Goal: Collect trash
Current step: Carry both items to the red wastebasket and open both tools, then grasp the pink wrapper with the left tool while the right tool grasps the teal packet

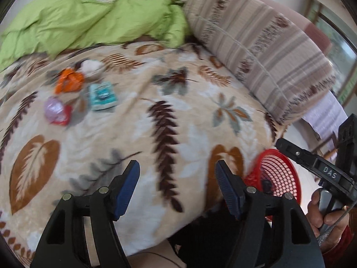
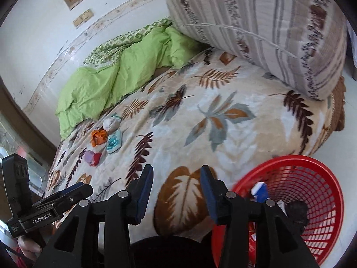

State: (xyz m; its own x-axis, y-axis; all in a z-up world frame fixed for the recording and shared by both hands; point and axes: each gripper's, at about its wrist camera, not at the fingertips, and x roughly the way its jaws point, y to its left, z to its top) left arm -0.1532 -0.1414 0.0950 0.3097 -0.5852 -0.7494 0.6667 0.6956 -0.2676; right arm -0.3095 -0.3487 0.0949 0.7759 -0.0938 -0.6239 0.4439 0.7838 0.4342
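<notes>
1. The trash lies in a small group on the leaf-patterned blanket [image 1: 189, 116], far ahead of both tongs and to their left: an orange wrapper [image 1: 69, 80], a white crumpled piece [image 1: 91, 65], a teal packet [image 1: 103, 96] and a purple-and-red piece [image 1: 57, 111]. All four are close together, some nearly touching. Blur makes it hard to say what each piece is.
2. The teal packet is the only one with a clear long axis; in the left wrist view it runs roughly across the picture, a little tilted. The other pieces are crumpled and point in no clear direction.
3. The left gripper [image 1: 177, 187] has its two blue pads apart, and only the blanket shows between them. The right gripper [image 2: 177, 192] also stands with its pads apart and holds nothing.
4. A red basket [image 2: 323, 201] stands just to the right of the right gripper, beside the bed's edge. Its lower part is hidden behind the gripper's frame and cut by the picture's border.
5. Only the right wrist view looks into the basket: a blue-and-white piece [image 2: 260, 189] and a dark lump [image 2: 296, 210] lie inside. The left wrist view shows just a part of its mesh wall.
6. Each view shows the other tool at its edge, with a hand [image 1: 323, 214] on its handle.
7. Behind the trash lie a green quilt [image 1: 89, 24] and a striped pillow [image 1: 256, 38].
</notes>
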